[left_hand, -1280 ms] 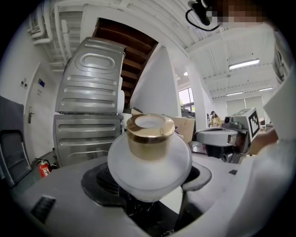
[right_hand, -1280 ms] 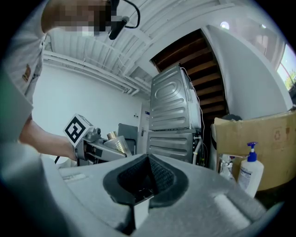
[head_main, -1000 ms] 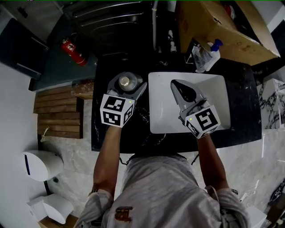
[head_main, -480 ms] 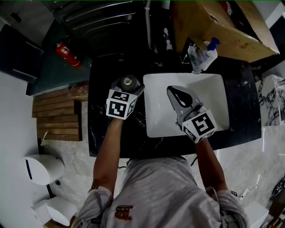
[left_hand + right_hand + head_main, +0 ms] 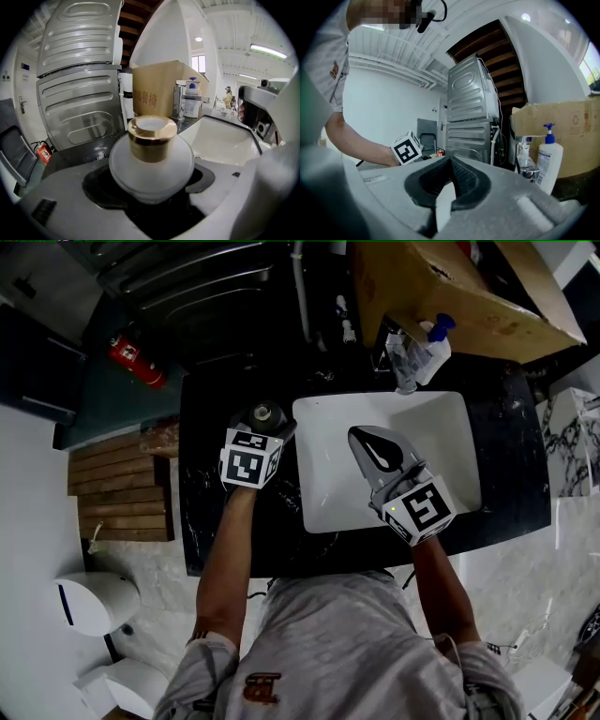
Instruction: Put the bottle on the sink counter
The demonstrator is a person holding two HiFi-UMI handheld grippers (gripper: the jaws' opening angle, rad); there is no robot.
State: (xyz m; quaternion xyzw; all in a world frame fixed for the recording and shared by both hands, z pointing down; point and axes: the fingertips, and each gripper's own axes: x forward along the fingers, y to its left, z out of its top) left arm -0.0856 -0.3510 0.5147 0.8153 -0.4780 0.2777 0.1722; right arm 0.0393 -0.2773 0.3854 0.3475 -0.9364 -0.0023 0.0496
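The bottle (image 5: 151, 154) has a round frosted white body and a gold cap. It stands upright between the jaws of my left gripper (image 5: 152, 190), which is shut on its body. In the head view the bottle (image 5: 263, 414) and left gripper (image 5: 262, 426) are over the black sink counter (image 5: 202, 521), just left of the white basin (image 5: 328, 493). Whether the bottle's base touches the counter is hidden. My right gripper (image 5: 377, 444) hovers over the basin, shut with nothing in it; the right gripper view shows its jaws (image 5: 451, 183) pressed together.
A pump soap bottle (image 5: 424, 345) and a tap stand behind the basin, under a cardboard box (image 5: 450, 287). A metal appliance (image 5: 77, 93) rises behind the counter. A red fire extinguisher (image 5: 129, 357) and wooden slats (image 5: 122, 488) lie to the left on the floor.
My left gripper has sunk lower toward the counter with the bottle in it, a little nearer the basin's left edge. The right gripper has stayed over the basin.
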